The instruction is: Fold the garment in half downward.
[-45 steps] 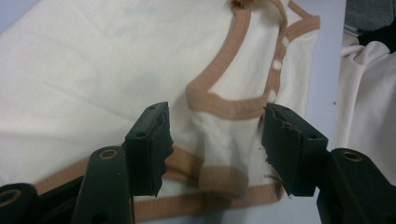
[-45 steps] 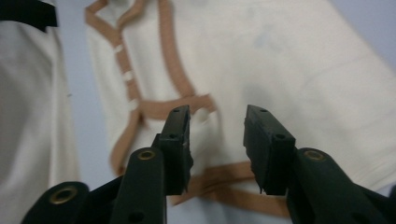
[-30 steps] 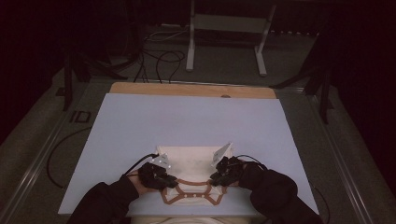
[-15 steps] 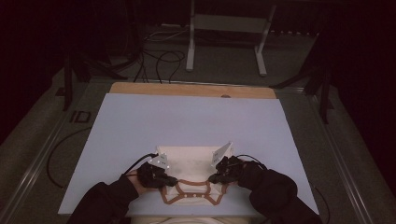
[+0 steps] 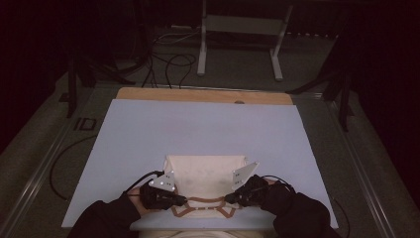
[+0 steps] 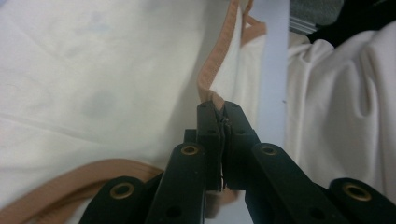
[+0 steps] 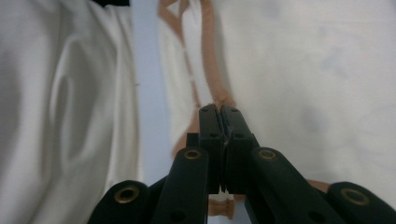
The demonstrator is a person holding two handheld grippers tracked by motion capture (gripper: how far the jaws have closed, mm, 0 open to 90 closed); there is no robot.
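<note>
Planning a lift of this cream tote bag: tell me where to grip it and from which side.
Grip the tan strap along the tote bag mouth, one tool at each end, from the near edge. The bag lies flat; the strap is the raised, pinchable part, and both tools are shut on it.

The high view looks from above the person's side of the table (image 5: pixel 148 129), forward and down, quite far away, so the whole pale blue sheet on the table and the dark floor behind it are seen. The cream cloth bag (image 5: pixel 205 173) lies at the near edge.

The left gripper view rides on the left gripper (image 6: pixel 219 105) and looks along its black jaws, very near to the bag (image 6: pixel 93 84) and its tan strap (image 6: pixel 212 65).

The right gripper view rides on the right gripper (image 7: pixel 219 109) in the same manner, very near to the bag (image 7: pixel 303 70) and strap (image 7: pixel 210 56).

All three views share the bag with its strap; the two gripper views face it from opposite sides.
</note>
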